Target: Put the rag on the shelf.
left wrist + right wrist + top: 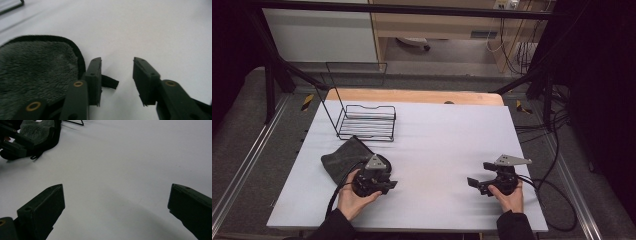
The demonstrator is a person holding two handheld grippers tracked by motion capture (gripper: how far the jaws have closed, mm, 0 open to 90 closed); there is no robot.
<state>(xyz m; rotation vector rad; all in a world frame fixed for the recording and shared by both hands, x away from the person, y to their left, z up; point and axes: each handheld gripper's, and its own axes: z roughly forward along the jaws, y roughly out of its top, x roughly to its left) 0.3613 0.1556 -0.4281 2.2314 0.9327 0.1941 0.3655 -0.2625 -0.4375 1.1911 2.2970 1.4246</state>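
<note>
A dark grey fluffy cloth (343, 159) with a black hem lies on the left part of the white table (437, 135). My left gripper (390, 185) stands open at the cloth's near right corner and holds nothing. In the left gripper view its left jaw rests beside the cloth (37, 65) edge, where a small black loop tag (110, 82) sticks out; bare table lies between the fingertips (117, 62). My right gripper (479, 175) is wide open over bare table at the right, pointing left. In the right gripper view its jaws (116, 188) are empty, with the cloth (37, 130) far off.
A black wire rack (366, 122) stands at the back left of the table, its tall handle frame rising behind it; its corner (73, 122) shows in the right gripper view. Cables (552, 190) trail off the table's right edge. A wooden strip (412, 96) borders the far edge.
</note>
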